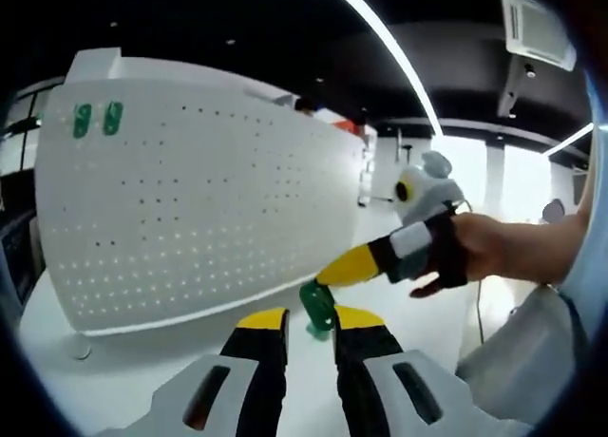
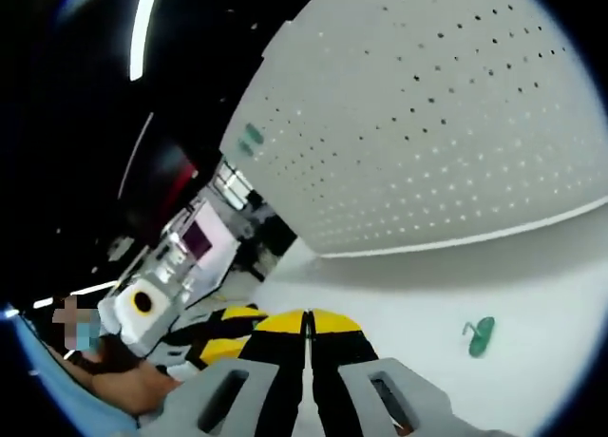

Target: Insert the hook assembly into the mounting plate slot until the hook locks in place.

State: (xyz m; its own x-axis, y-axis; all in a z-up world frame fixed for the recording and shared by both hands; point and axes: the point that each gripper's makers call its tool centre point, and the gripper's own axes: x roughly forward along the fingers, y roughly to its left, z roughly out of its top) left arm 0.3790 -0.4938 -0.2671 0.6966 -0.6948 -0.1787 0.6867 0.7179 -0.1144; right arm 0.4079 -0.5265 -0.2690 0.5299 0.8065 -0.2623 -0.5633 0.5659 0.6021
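Note:
A small green hook (image 1: 318,309) lies on the white table, just beyond my left gripper (image 1: 311,319), whose yellow-tipped jaws stand open with nothing between them. In the right gripper view the hook (image 2: 480,335) rests on the table to the right of my right gripper (image 2: 306,323), whose jaws are pressed together and hold nothing. The right gripper (image 1: 353,264) reaches in from the right, its tip just above the hook. The white perforated mounting plate (image 1: 199,199) stands upright behind, with two green hooks (image 1: 97,119) hanging near its top left corner.
A person's hand (image 1: 475,252) holds the right gripper. The left gripper (image 2: 204,328) enters the right gripper view at lower left. The plate (image 2: 427,123) takes up the upper right there, with bare table (image 2: 408,294) in front of it.

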